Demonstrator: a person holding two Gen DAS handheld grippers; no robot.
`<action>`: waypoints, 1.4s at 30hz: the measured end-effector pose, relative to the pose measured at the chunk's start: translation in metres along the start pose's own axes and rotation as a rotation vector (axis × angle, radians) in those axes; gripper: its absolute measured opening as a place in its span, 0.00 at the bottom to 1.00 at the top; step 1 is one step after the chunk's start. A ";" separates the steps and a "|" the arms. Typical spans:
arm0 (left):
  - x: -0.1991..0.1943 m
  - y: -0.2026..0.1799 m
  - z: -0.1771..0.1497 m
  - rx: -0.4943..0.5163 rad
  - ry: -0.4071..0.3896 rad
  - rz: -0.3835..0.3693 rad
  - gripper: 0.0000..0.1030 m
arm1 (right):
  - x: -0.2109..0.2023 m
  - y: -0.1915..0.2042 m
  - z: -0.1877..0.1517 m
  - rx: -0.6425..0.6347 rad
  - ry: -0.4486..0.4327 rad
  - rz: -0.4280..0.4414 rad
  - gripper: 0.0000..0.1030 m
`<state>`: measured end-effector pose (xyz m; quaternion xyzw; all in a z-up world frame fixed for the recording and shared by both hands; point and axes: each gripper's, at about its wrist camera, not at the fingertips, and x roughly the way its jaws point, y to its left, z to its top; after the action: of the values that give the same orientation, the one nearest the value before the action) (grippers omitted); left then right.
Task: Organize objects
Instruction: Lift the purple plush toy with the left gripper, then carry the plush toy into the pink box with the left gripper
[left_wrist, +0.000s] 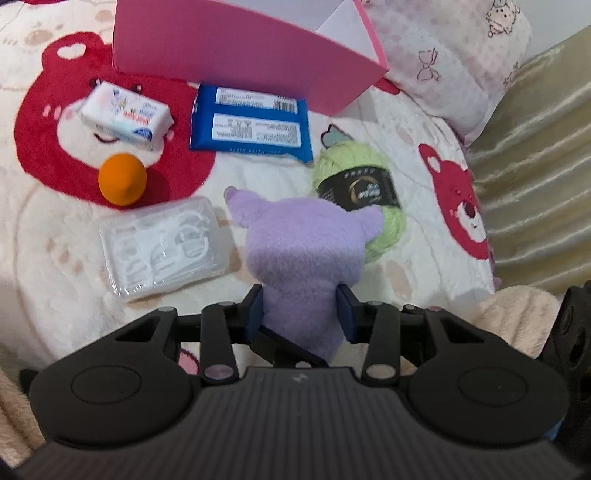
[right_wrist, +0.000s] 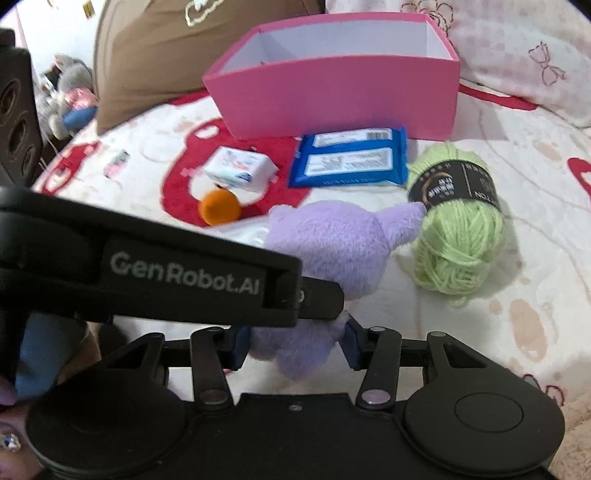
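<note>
Two grippers close on one purple plush toy (left_wrist: 306, 254): my left gripper (left_wrist: 301, 308) clamps its lower body between both blue pads, and my right gripper (right_wrist: 295, 341) grasps the same toy from the other side, its pads pressed into the fur. No earlier view lets me say more about the right jaws. In the right wrist view, the black body of my left gripper crosses in front and hides part of the toy.

The plush sits over a bed blanket (left_wrist: 55, 229) printed with red bears. One of its ears touches a green yarn ball (left_wrist: 364, 192) with a black label, just to the right. To the left lies a clear plastic case (left_wrist: 166, 247) of white items, and beyond it an orange egg-shaped sponge (left_wrist: 122, 182), a white wrapped bar (left_wrist: 127, 114) and a blue wipes pack (left_wrist: 249, 123). Behind these stands an open pink box (right_wrist: 340, 90), with pillows farther back.
</note>
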<state>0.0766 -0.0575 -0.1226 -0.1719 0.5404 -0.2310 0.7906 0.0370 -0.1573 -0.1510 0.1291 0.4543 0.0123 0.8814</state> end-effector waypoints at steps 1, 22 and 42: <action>-0.005 -0.001 0.003 0.002 -0.005 -0.005 0.39 | -0.004 0.002 0.004 -0.013 -0.004 0.000 0.52; -0.083 -0.054 0.102 0.056 -0.103 -0.021 0.39 | -0.066 -0.008 0.109 -0.054 -0.149 0.159 0.52; -0.044 -0.062 0.220 0.053 -0.193 -0.035 0.39 | -0.027 -0.042 0.214 -0.049 -0.192 0.109 0.52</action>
<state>0.2576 -0.0802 0.0224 -0.1817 0.4524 -0.2413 0.8391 0.1893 -0.2478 -0.0207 0.1326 0.3596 0.0591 0.9217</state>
